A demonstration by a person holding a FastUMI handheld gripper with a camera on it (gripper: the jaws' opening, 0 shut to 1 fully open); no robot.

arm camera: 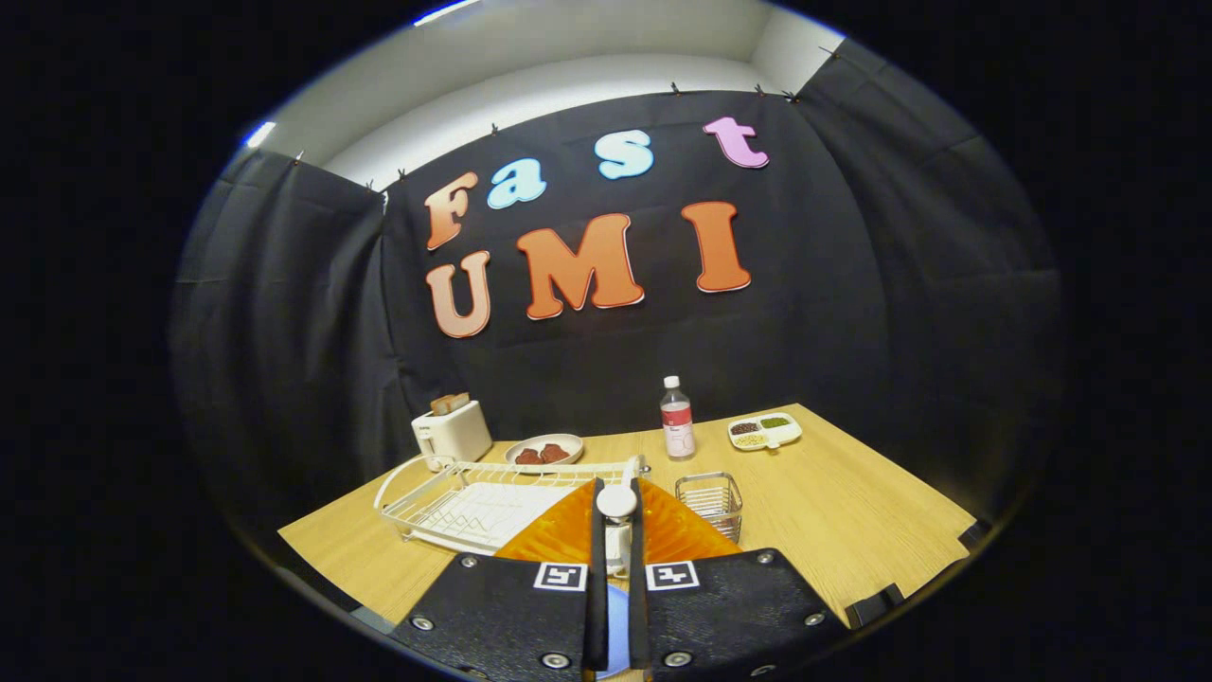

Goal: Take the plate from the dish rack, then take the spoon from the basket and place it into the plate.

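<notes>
My gripper (617, 485) is shut on a white spoon (616, 502), which stands upright between the two orange fingers (554, 535) with its round end at their tips. Through the narrow slit under the fingers, a sliver of the light blue plate (615, 620) shows below the gripper. The white wire dish rack (473, 507) lies just ahead and left of the fingers and holds no dishes. The small wire basket (710, 500) stands just ahead and right of the fingers, and I see nothing inside it.
On the wooden table (852, 511), beyond the rack, stand a white toaster (453, 431) with bread in it and a white dish of red food (544, 449). A clear bottle (676, 419) and a divided snack dish (764, 431) sit at the far side.
</notes>
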